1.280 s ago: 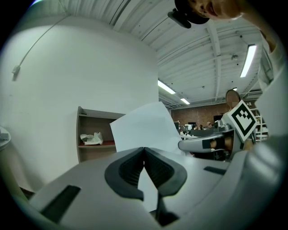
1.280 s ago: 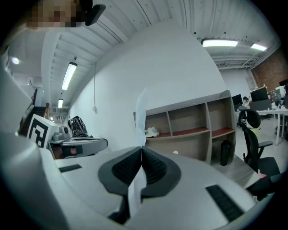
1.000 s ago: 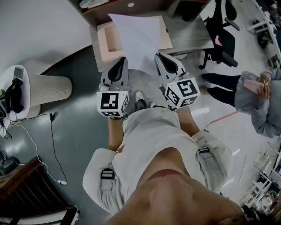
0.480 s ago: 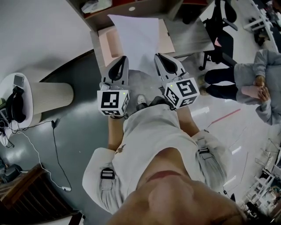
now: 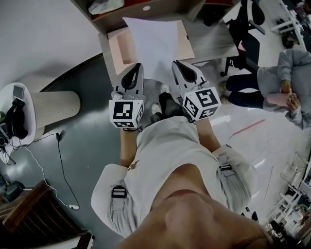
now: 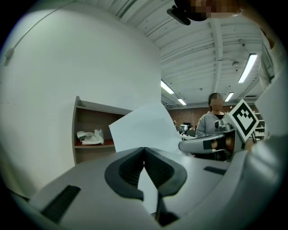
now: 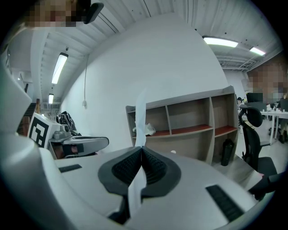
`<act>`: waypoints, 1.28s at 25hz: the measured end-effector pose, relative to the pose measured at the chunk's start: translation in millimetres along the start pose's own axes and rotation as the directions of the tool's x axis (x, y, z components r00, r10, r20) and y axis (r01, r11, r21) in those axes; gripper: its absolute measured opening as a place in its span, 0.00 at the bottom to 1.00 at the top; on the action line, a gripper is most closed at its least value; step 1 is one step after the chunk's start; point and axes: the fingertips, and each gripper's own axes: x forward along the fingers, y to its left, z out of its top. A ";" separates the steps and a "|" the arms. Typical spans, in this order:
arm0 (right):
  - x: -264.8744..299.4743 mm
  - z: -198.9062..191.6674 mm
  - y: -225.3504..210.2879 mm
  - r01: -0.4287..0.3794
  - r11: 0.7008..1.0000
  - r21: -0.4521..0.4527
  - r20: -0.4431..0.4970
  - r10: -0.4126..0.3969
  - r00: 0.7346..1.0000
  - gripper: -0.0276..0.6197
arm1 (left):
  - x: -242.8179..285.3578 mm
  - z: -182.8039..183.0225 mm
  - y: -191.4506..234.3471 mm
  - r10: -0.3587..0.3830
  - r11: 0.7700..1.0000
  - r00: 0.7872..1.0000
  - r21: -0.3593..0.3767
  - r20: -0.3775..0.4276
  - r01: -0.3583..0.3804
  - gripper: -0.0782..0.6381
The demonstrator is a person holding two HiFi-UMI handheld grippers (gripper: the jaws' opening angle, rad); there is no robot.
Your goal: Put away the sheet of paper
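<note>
The grey floor point(image 5: 82, 146) fills most of the head view, with the person's pale-clothed body low in the middle. At the top stands a wooden shelf unit point(image 5: 146, 8), and in front of it a grey table point(image 5: 211, 41) carrying a pale pink, tray-like thing point(image 5: 119, 46). A black office chair point(image 5: 245, 41) is by the table's right edge, and another person point(image 5: 286, 73) sits beyond it. A round white stand point(image 5: 19, 92) with dark gear on it is far left.

The sheet of paper point(image 5: 153, 44) is held up in the air over the table's near edge, covering the middle of the pink tray. Whether its far end touches anything is hard to tell from above.

The left gripper point(image 5: 136, 68) grips the sheet's near edge at the left, and the right gripper point(image 5: 177, 64) grips it at the right, side by side and a little apart.

In the left gripper view the fingers point(image 6: 130, 168) are together, clamped on the sheet, which rises broad and white past them. In the right gripper view the fingers point(image 7: 155, 166) are likewise pressed shut on it, with the paper seen edge-on as a thin upright strip point(image 7: 140, 121).

A crumpled white bag point(image 6: 90, 136) lies on a shelf.
</note>
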 end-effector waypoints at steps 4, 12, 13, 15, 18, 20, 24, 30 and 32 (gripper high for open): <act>7.4 0.9 -11.1 -0.014 1.000 0.000 -0.009 0.014 1.000 0.07 | 12.4 -0.4 2.3 0.014 1.000 1.000 0.001 -0.007 -0.014 0.14; 42.6 -3.4 -35.7 -0.063 0.998 0.014 -0.047 0.064 0.997 0.07 | 43.6 -5.3 20.5 0.059 0.998 0.998 -0.027 -0.013 -0.059 0.14; 48.7 -5.8 -37.8 -0.070 0.997 0.019 -0.056 0.071 0.996 0.07 | 46.8 -7.8 24.7 0.068 0.997 0.998 -0.028 -0.018 -0.068 0.14; 61.9 -10.8 -42.4 -0.081 0.996 0.028 -0.071 0.083 0.994 0.07 | 54.3 -13.8 34.1 0.086 0.996 0.996 -0.032 -0.030 -0.087 0.14; 78.1 -18.9 -48.1 -0.095 0.995 0.039 -0.098 0.098 0.990 0.07 | 64.7 -24.1 45.2 0.103 0.993 0.993 -0.044 -0.051 -0.105 0.14; 87.6 -24.3 -50.8 -0.101 0.994 0.048 -0.119 0.106 0.987 0.07 | 70.2 -31.5 51.2 0.110 0.992 0.991 -0.050 -0.071 -0.113 0.14; 108.5 -32.3 -58.5 -0.107 0.992 0.059 -0.148 0.115 0.982 0.07 | 86.0 -45.0 65.0 0.114 0.991 0.989 -0.053 -0.100 -0.119 0.14; 126.2 -46.5 -72.9 -0.106 0.992 0.070 -0.197 0.117 0.973 0.07 | 107.2 -65.1 74.1 0.122 0.991 0.984 -0.039 -0.134 -0.128 0.14; 131.9 -52.4 -77.3 -0.105 0.992 0.074 -0.213 0.119 0.970 0.07 | 113.4 -72.9 76.5 0.120 0.991 0.982 -0.048 -0.143 -0.128 0.14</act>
